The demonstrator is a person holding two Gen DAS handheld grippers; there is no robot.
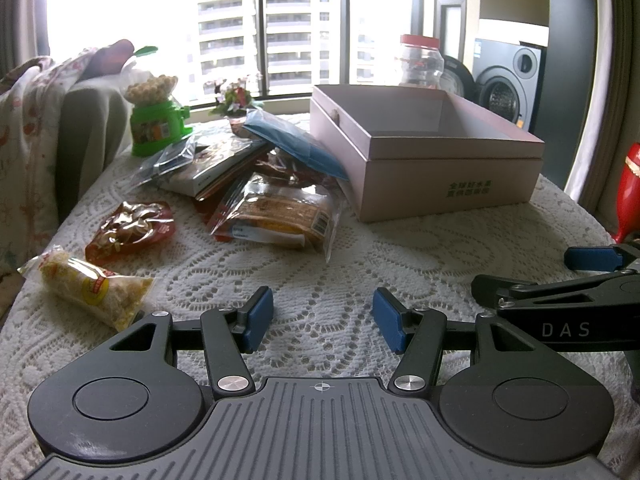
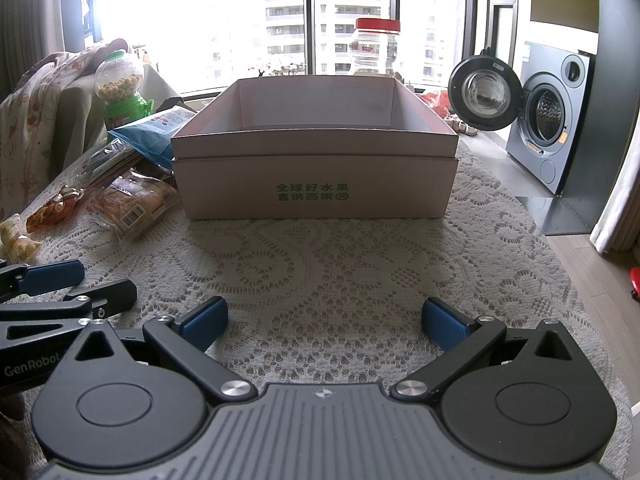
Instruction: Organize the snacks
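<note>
Left wrist view: my left gripper (image 1: 323,320) hangs low over the lace tablecloth (image 1: 360,264) near its front edge, blue pads spread apart, nothing between them.
Right wrist view: my right gripper (image 2: 324,322) sits at the same front edge, pads spread wide and bare; I see my left gripper (image 2: 52,280) just beside it on the left.
Box: the pink cardboard box (image 2: 316,184) stands open-topped toward the table's far edge, straight ahead of my right gripper; I see nothing in the part of its inside that shows.
Snack pile: the wafer packet (image 1: 276,212), blue pouch (image 1: 296,144) and other overlapping packets lie left of the box, the pouch leaning on its left wall.
Left edge: the red nut packet (image 1: 132,228) and yellow puffed-snack packet (image 1: 92,284) lie apart from the pile.
Far left corner: a green candy dispenser (image 1: 158,120) stands upright.
Behind box: a red-lidded clear jar (image 1: 420,62).
</note>
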